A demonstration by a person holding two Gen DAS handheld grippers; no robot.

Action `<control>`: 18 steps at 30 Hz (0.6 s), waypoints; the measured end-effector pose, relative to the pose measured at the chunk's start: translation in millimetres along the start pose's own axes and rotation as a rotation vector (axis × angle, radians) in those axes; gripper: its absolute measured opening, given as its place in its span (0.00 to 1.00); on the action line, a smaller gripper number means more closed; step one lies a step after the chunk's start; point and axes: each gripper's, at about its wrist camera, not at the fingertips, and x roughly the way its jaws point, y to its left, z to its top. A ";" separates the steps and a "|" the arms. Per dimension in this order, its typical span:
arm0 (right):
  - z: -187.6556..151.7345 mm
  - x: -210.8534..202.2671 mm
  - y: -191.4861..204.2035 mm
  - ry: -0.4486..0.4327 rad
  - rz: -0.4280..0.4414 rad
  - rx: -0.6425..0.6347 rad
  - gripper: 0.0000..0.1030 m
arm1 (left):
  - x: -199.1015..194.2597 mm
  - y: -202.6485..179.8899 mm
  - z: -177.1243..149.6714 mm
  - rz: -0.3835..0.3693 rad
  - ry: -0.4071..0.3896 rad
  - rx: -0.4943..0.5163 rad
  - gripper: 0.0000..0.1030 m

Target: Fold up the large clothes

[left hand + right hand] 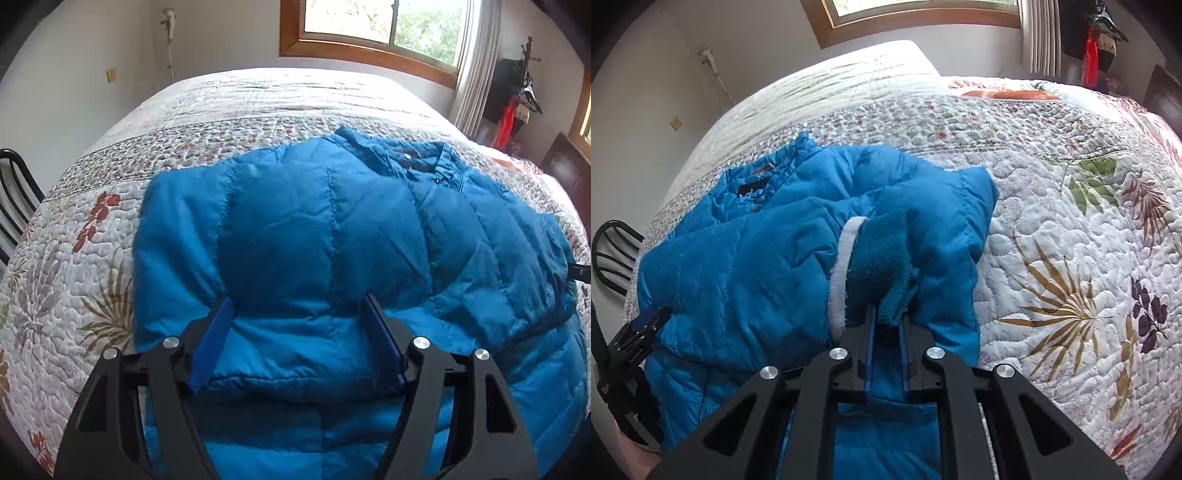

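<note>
Lettering on the dark label inside the collar (753,192) of the blue puffer jacket (332,229) was too small to read. The jacket lay spread on the floral quilt (74,258) of a bed. Only the left wrist view showed the window (384,26); only the right wrist view showed the fleece-lined cuff (882,258) with its grey trim. The left gripper (295,306) had its jaws set wide, a thick fold of jacket bulging between them; whether they pressed it could not be told. The right gripper (886,314) was clamped on the cuff, jaws nearly together.
</note>
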 end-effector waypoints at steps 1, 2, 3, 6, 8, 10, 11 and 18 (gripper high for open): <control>0.1 -12.3 2.9 -0.035 -0.006 -0.010 0.14 | -9.5 1.6 1.7 -0.013 -0.014 -0.018 0.68; 0.7 -21.2 7.8 -0.055 0.010 -0.017 0.14 | -19.4 2.2 3.3 -0.044 -0.030 -0.034 0.68; 0.9 -28.2 13.0 -0.070 0.042 -0.027 0.14 | -28.4 1.6 4.5 -0.074 -0.042 -0.047 0.68; -0.7 -33.8 37.3 -0.087 0.133 -0.063 0.14 | -44.0 -8.3 6.3 -0.113 -0.054 -0.047 0.68; -3.5 -23.9 54.1 -0.062 0.173 -0.095 0.14 | -40.4 -18.0 3.8 -0.131 -0.047 -0.020 0.69; -6.4 -6.9 67.2 -0.023 0.149 -0.122 0.14 | -28.7 -24.2 0.6 -0.119 -0.023 -0.005 0.69; -7.8 -0.1 70.3 -0.009 0.125 -0.129 0.14 | -20.8 -25.6 -1.2 -0.105 -0.007 -0.003 0.69; -20.2 39.9 67.8 0.083 0.065 -0.143 0.13 | 7.7 -27.0 -8.8 -0.069 0.038 0.023 0.69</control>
